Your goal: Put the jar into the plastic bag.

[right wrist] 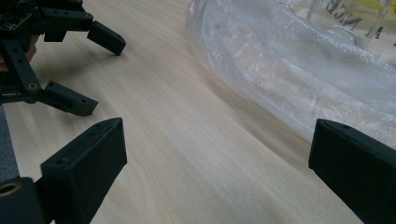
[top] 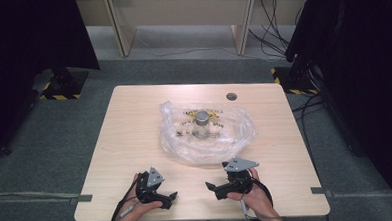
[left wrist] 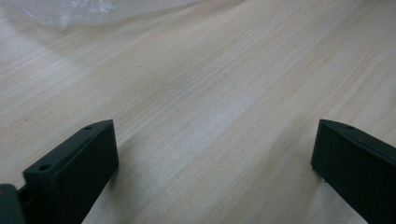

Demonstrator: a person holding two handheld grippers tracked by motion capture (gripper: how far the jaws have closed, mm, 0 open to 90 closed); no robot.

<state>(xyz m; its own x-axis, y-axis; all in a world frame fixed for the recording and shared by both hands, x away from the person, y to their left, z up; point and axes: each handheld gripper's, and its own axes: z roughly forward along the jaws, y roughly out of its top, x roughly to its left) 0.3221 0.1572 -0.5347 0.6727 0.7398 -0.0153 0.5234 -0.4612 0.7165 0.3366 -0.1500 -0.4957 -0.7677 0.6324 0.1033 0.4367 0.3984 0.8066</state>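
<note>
1. Overhead, high view: a light wooden rectangular bench [top: 135,143] stands on grey carpet. At its centre lies a crumpled clear plastic bag [top: 207,132]; a small clear glass jar with a grey metal lid [top: 202,123] stands upright amid the bag, though whether inside it or upon it cannot be told. A round grey cable port [top: 231,96] sits near the far edge of the bench. The left hand-held gripper [top: 171,196] and the right hand-held gripper [top: 211,187] are each gripped by a hand at the near edge, their jaws pointing towards one another, apart, and clear of the bag.
2. Left gripper view: the two black jaws of the left hand-held gripper [left wrist: 215,154] stand wide apart, released, over bare wood grain with nothing between them. An edge of the clear plastic bag [left wrist: 93,9] lies at the upper left, well ahead of the jaws.
3. Right gripper view: the right hand-held gripper [right wrist: 217,154] is likewise released, jaws spread and empty. The plastic bag [right wrist: 289,79] lies just beyond the right-hand jaw; the jar's printed glass base [right wrist: 348,21] shows through it at the top. The left hand-held gripper [right wrist: 91,74], jaws parted, rests farther off at the upper left.
</note>
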